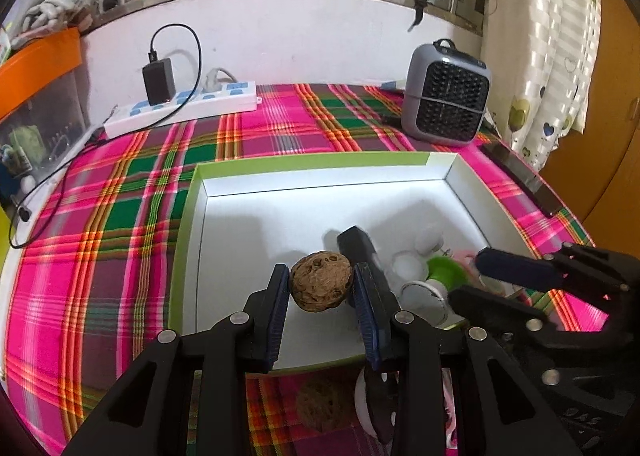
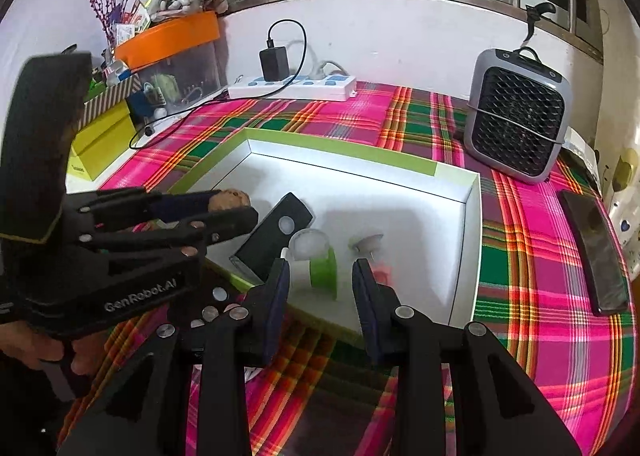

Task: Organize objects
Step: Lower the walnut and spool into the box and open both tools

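The plaid-covered surface (image 1: pixel 120 216) carries everything here; my landmark is the shallow white box (image 1: pixel 320 172) with the green rim, which lies at its middle. Beyond the box's far right corner stands a grey desk fan (image 1: pixel 446 94). Beyond its far left corner lies a white power strip (image 1: pixel 192 106) with a black charger (image 1: pixel 159 81) plugged in. To the right of the box, along the edge of the surface, lies a dark phone (image 2: pixel 596 252).

Inside the box, near its front wall, a black rectangular device (image 2: pixel 276 236) lies tilted. Just right of that lie a green-and-white toy (image 2: pixel 316 268), a small white mushroom-shaped piece (image 2: pixel 366 242) and something pink, too blurred to make out.

My left gripper (image 1: pixel 321 292) reaches over the box's front wall, its fingers (image 1: pixel 278 296) clamped on a brown walnut (image 1: pixel 320 284), which hangs above the box floor near the front left. My right gripper (image 2: pixel 320 288) hovers over the front of the box, above the green-and-white toy. Its fingers (image 2: pixel 280 292) stand apart with nothing pressed between them.
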Motion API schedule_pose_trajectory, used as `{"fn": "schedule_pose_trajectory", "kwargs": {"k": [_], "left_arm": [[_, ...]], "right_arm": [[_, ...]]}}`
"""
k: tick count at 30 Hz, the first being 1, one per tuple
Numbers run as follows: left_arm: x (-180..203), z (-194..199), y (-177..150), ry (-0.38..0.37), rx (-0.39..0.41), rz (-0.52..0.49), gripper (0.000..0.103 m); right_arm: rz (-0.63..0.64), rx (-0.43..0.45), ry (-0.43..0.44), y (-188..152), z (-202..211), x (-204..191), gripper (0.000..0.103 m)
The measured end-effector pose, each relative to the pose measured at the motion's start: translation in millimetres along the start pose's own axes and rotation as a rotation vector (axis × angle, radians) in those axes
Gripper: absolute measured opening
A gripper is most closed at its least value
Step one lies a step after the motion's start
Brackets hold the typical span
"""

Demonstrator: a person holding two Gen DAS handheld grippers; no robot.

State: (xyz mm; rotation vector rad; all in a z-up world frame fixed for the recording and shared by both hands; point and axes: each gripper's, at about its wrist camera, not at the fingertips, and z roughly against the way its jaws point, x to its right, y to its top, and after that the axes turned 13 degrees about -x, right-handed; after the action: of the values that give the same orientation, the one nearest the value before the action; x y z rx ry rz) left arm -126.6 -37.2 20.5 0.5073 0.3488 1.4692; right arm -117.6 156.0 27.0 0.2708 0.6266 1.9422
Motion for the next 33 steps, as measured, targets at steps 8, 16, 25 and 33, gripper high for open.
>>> {"fn": "schedule_pose_trajectory", "kwargs": {"k": [8,16,25,33], "left_arm": [[-0.8,-1.3,-0.8,-0.043,-0.012,0.004,0.032],[-4.6,21.1,-7.0,-0.063,0.032,0.033,0.033],[-2.3,43.6,-28.9,-0.07,0.055,0.034,0.033],[0.3,53.2,-48.2,-0.077,0.057,0.026,0.033]], "right_arm": [[-0.018,0.044,-0.003,-5.8,16.0,0.3,0.037],[-0.034,0.07,0.0,-14.5,29.5,-3.7,0.039],[-0.022,0.034,0.03,-33.0,30.4,-13.3,0.039],[0.001,-0.016,0.057,-47.3,21.5,-23.6,0.039]]}}
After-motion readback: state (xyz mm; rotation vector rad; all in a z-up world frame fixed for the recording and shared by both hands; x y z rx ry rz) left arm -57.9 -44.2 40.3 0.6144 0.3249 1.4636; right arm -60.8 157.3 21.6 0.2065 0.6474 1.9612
